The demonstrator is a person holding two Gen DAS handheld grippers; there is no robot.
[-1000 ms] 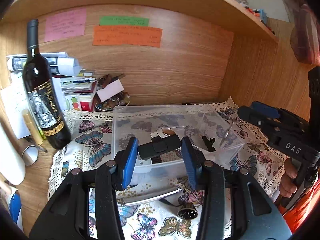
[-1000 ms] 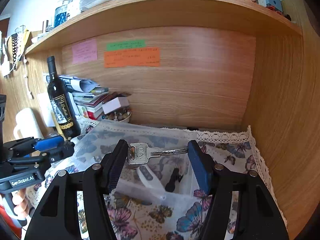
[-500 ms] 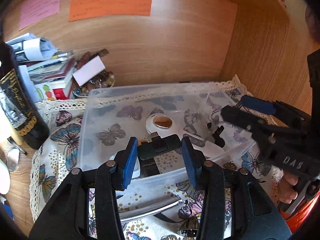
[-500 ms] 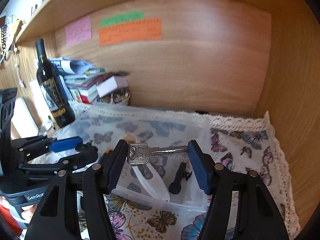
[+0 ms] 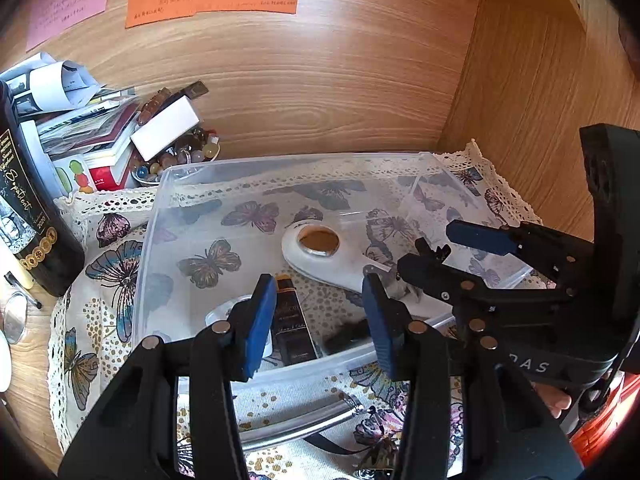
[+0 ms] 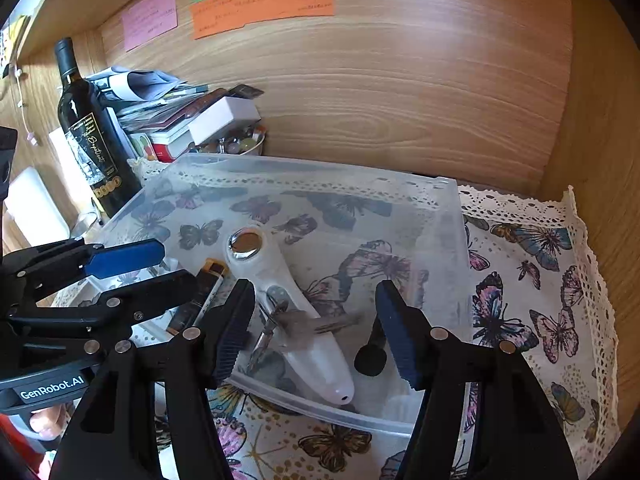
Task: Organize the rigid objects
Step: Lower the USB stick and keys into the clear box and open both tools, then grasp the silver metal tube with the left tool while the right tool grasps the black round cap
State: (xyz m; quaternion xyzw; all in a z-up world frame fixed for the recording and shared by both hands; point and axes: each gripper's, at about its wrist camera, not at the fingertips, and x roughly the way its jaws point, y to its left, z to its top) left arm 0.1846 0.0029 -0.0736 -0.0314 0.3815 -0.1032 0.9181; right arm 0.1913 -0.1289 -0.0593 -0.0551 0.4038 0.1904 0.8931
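Dropping items into the bin [image 6: 448, 240]: both claws, left [image 5: 318, 312] and right [image 6: 316, 320], hang part-open and empty over its near end, a blurred key [image 6: 304, 322] falling between the right's pads, so next means fetching another loose piece.

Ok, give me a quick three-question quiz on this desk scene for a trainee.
1. True or false: the wine bottle stands inside the clear plastic bin.
2. What colour is the largest sticky note? A orange, B blue, C yellow.
3. Which object in the bin has a round lens?

Key: 1 false, it stands beside the bin; 2 A; 3 the white magnifier.
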